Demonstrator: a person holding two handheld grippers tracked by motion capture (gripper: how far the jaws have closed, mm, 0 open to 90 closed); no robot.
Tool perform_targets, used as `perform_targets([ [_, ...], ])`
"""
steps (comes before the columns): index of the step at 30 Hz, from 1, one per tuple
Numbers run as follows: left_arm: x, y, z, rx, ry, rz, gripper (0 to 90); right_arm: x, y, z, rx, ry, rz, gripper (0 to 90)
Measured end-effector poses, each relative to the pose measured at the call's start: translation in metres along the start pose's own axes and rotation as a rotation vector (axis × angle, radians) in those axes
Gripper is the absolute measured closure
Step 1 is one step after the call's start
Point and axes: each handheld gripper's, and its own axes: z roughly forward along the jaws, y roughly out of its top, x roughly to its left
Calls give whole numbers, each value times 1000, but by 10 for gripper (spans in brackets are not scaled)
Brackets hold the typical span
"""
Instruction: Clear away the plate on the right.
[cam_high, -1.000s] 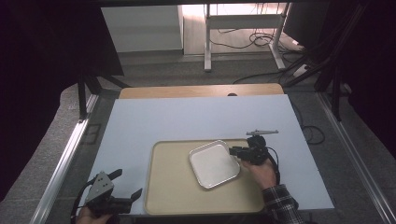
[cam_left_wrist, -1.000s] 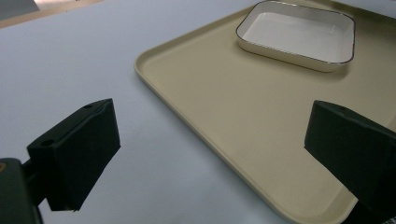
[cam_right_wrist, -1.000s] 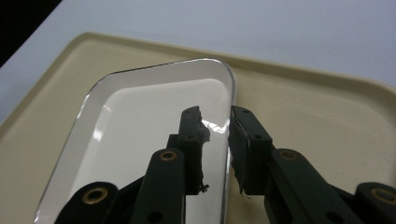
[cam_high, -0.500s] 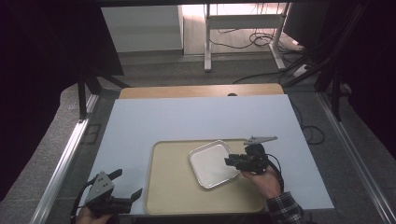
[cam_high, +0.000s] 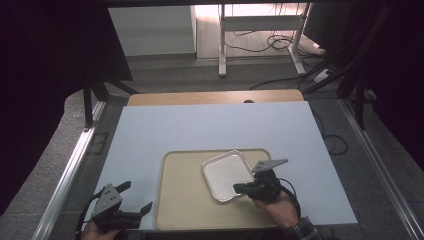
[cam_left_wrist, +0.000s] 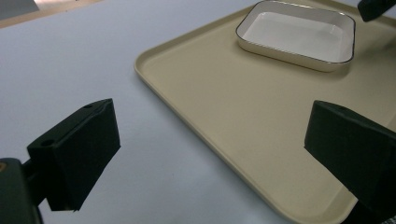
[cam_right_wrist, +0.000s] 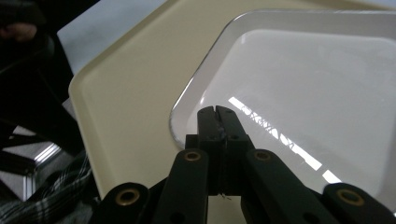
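just ahead of the right gripper (cam_high: 240, 189), on the beige tray (cam_high: 185, 200), lies the white square dish (cam_high: 227, 175). in the high view this gripper sits at the dish's near right corner, held by a hand (cam_high: 277, 210) whose checked sleeve comes in from the bottom edge. its jaws have just been closing, and in the right gripper view the right gripper (cam_right_wrist: 217, 112) shows its two black jaws pressed flat together with nothing between them, their tips over the dish's rim at the corner of the white square dish (cam_right_wrist: 317, 93). whether the tips touch the rim cannot be told. beyond and to the left of those jaws the beige tray (cam_right_wrist: 126, 102) runs out to its rounded corner, with the pale blue table (cam_right_wrist: 107, 23) past it.

the left gripper (cam_high: 135, 200) rests well apart from the dish, off the tray's near left corner on the pale blue table (cam_high: 210, 125), with a hand (cam_high: 95, 231) at the bottom edge behind it. in the left gripper view the left gripper (cam_left_wrist: 210, 140) has its jaws spread wide and empty; the edge of the beige tray (cam_left_wrist: 224, 121) passes between them, and the white square dish (cam_left_wrist: 296, 35) stands far ahead, toward the right jaw's side, flat on the tray.
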Motion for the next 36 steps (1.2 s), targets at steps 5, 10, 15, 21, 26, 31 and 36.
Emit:
perform_targets([
  [5,0,0,0,1,0,0,31,10,-6,9,45,30,-43,900],
  [10,0,0,0,1,0,1,31,9,-10,16,73,34,-52,900],
  [15,0,0,0,-1,-1,0,31,7,-12,24,105,37,-55,900],
  [21,0,0,0,0,0,1,31,10,-8,37,111,53,-65,900],
  [26,0,0,0,0,-1,2,31,10,-2,47,105,57,-70,900],
  [31,0,0,0,0,-2,2,31,8,4,56,92,64,-58,900],
  [36,0,0,1,-1,-3,1,31,7,8,63,85,69,-53,900],
])
